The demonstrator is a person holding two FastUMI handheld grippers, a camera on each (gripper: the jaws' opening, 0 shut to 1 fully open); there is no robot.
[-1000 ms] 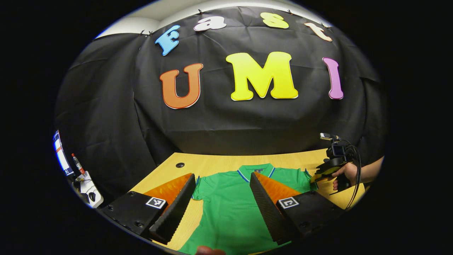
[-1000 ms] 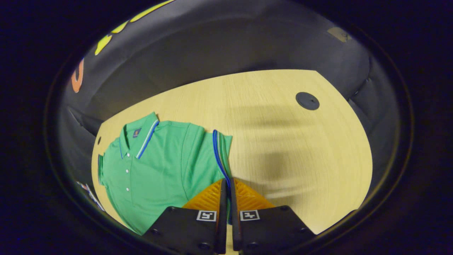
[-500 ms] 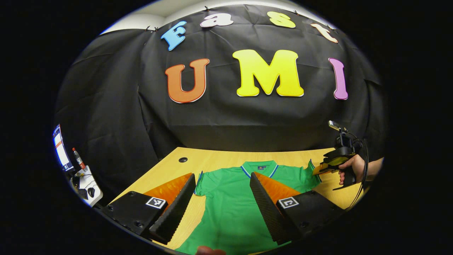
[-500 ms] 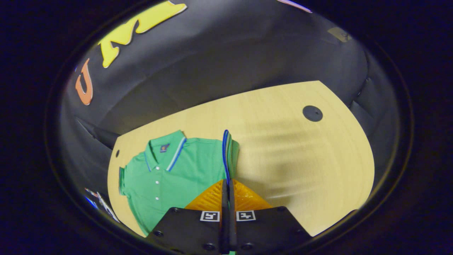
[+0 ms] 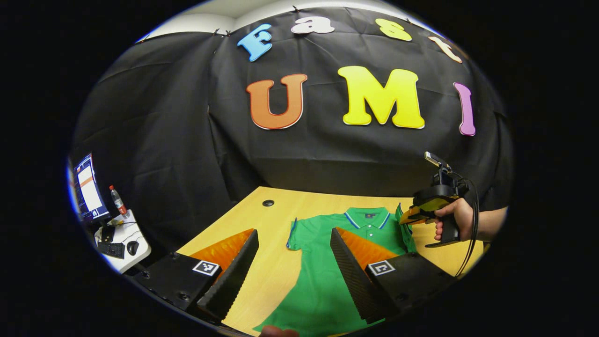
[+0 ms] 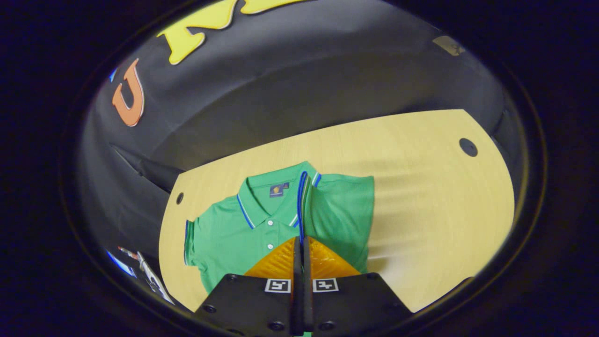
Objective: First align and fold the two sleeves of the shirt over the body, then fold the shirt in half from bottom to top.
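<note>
A green polo shirt (image 5: pixel 327 267) with blue-and-white trim lies flat on the wooden table (image 5: pixel 276 220), collar toward the far wall. In the right gripper view the shirt (image 6: pixel 234 234) sits below, and my right gripper (image 6: pixel 300 243) is shut on the striped sleeve cuff (image 6: pixel 302 201), holding it upright over the shirt's shoulder beside the collar. In the left gripper view that right gripper (image 5: pixel 409 217) and the hand (image 5: pixel 451 217) holding it lift the sleeve at the shirt's right side. My left gripper (image 5: pixel 292 238) hangs open above the shirt's lower left, holding nothing.
Round cable holes (image 5: pixel 268 203) (image 6: pixel 468 147) sit in the table's far corners. Left of the table stands a small white desk (image 5: pixel 121 238) with a monitor (image 5: pixel 89 187) and a bottle (image 5: pixel 117 200). Bare wood (image 6: pixel 430 201) lies to the right of the shirt.
The right gripper has shut fully on the sleeve cuff, lifted it and carried it inward over the shirt's shoulder. The left gripper has drifted left, staying open.
</note>
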